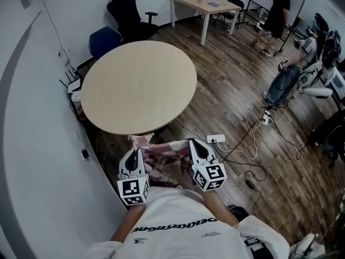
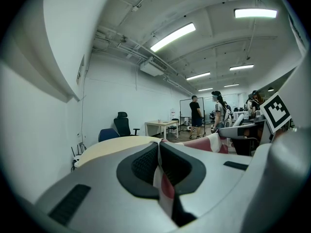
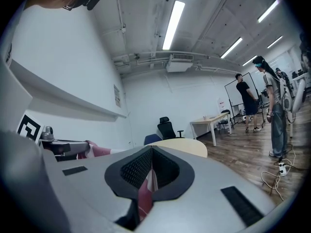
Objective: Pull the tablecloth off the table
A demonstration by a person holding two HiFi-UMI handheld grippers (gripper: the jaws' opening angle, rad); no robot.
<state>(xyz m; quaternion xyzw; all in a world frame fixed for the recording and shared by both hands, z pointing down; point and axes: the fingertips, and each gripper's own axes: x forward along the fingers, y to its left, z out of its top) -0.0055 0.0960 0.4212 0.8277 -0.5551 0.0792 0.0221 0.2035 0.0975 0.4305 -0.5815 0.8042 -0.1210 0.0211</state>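
The round table (image 1: 138, 85) has a bare, pale wooden top. A red and white checked tablecloth (image 1: 163, 158) hangs bunched between my two grippers, below the table's near edge and close to my chest. My left gripper (image 1: 134, 154) is shut on the cloth's left part; a fold of it (image 2: 162, 181) shows pinched between the dark pads. On the right part my right gripper (image 1: 195, 149) is shut as well, with cloth (image 3: 146, 188) caught between its jaws. The table top (image 2: 114, 147) shows just beyond the left jaws and the same top (image 3: 182, 147) beyond the right ones.
A curved white wall (image 1: 32, 144) runs along the left. A blue chair (image 1: 104, 39) and a black office chair (image 1: 128, 12) stand behind the table. Cables and a power strip (image 1: 215, 139) lie on the wooden floor at right. A square desk (image 1: 210, 7) and people (image 1: 276, 15) stand farther back.
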